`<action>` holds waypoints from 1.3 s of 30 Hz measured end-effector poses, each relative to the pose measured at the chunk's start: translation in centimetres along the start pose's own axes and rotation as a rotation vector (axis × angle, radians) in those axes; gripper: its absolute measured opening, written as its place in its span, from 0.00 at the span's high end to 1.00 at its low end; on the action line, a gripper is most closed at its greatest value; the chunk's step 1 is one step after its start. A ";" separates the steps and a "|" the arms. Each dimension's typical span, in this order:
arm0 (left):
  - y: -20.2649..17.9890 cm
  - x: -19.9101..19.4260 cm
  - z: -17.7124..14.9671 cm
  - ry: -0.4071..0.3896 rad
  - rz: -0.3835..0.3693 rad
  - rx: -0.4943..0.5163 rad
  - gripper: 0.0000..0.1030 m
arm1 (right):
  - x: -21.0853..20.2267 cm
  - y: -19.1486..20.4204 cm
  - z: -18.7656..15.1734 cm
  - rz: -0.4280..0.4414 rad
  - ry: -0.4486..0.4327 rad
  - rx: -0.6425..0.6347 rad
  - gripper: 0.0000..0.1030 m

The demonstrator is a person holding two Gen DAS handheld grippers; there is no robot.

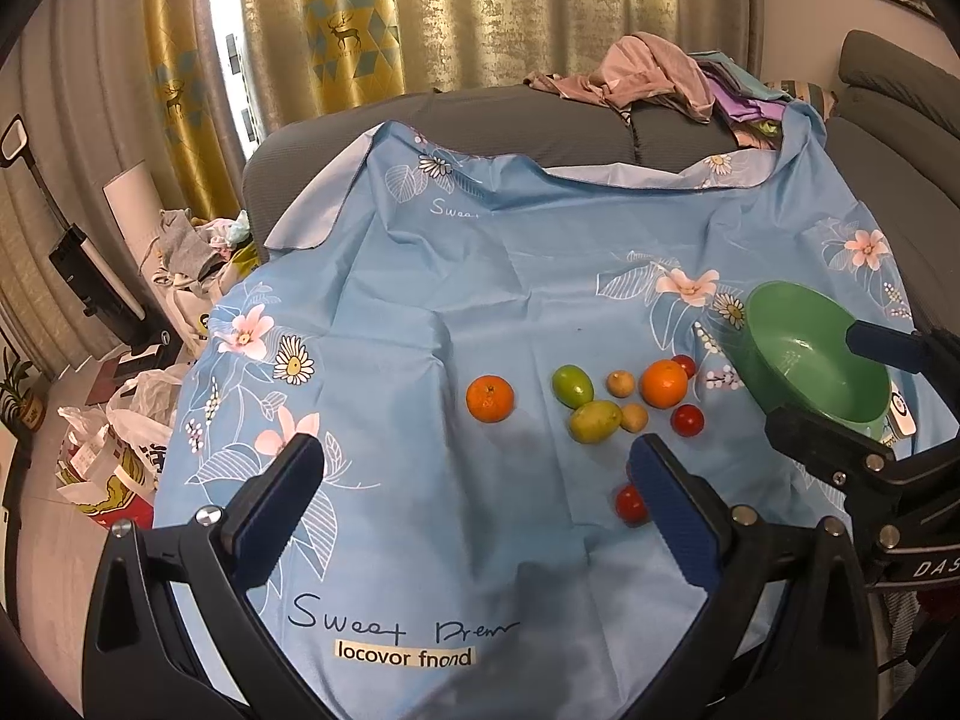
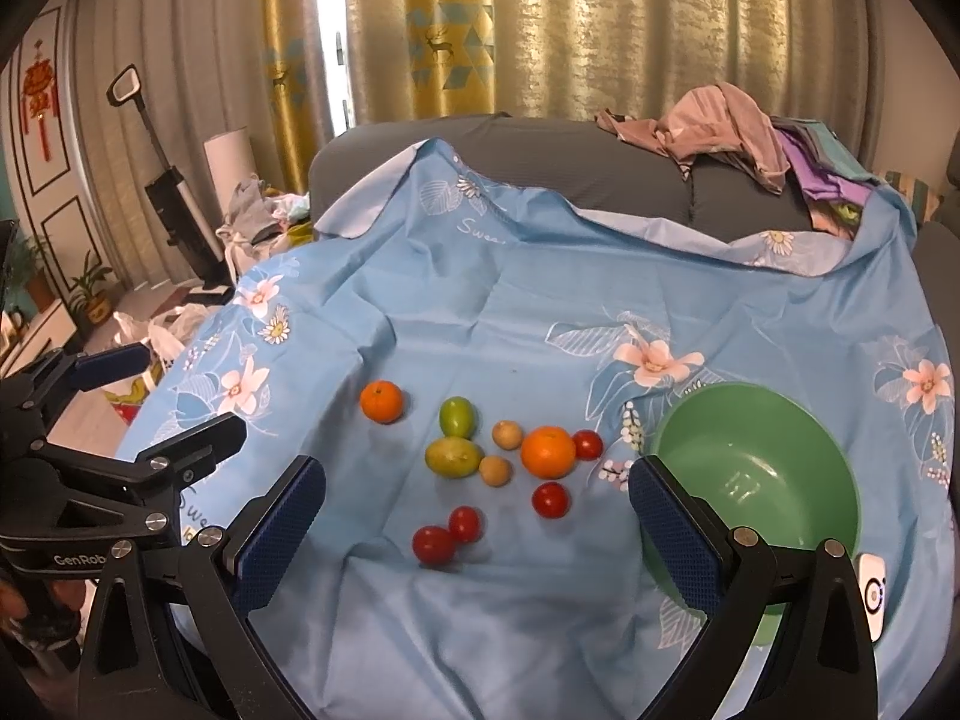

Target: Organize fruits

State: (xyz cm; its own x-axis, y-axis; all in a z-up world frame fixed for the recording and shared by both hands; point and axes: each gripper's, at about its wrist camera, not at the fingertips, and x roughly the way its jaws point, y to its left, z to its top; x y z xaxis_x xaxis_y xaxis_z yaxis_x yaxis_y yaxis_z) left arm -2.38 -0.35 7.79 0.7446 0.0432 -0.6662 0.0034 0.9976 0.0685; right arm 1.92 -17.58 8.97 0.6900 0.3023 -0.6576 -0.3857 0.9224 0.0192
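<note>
Loose fruit lies on a blue flowered cloth [image 2: 480, 324]: a small orange [image 2: 381, 401] apart at the left, a larger orange [image 2: 548, 451], two green fruits [image 2: 454, 457], two small tan fruits [image 2: 507, 434] and several red tomatoes [image 2: 433, 543]. An empty green bowl [image 2: 756, 474] stands to the right of them. My left gripper [image 1: 474, 498] hovers open above the cloth's near part, short of the small orange [image 1: 490, 398]. My right gripper [image 2: 477, 516] is open too, above the near tomatoes, its right finger beside the bowl's rim. In the left wrist view the bowl [image 1: 810, 360] sits behind the right gripper.
The cloth covers a grey sofa [image 2: 540, 156] with a heap of clothes [image 2: 738, 132] on its back right. A small white device [image 2: 871, 594] lies just right of the bowl. Bags and clutter [image 1: 120, 432] sit on the floor to the left, curtains behind.
</note>
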 end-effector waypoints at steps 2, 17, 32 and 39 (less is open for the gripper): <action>0.0 0.0 0.0 0.000 -0.001 0.000 0.01 | 0.0 0.0 0.0 0.000 -0.002 -0.001 0.01; -0.1 0.4 -0.2 0.013 0.000 0.010 0.01 | 0.1 -0.3 0.0 -0.001 0.006 0.004 0.01; 2.0 3.4 -1.9 0.117 -0.113 -0.094 0.01 | 1.3 -1.2 -1.5 -0.015 0.042 0.020 0.01; 1.8 5.8 -4.8 0.195 -0.216 -0.102 0.01 | 4.3 -2.4 -4.7 0.043 0.126 0.036 0.06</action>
State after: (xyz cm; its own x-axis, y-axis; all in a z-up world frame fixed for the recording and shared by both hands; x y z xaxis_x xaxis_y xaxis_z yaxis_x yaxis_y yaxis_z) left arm -1.23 1.91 0.46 0.5917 -0.1710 -0.7878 0.0735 0.9846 -0.1585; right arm 2.87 -19.61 2.53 0.5898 0.3113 -0.7451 -0.3899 0.9178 0.0748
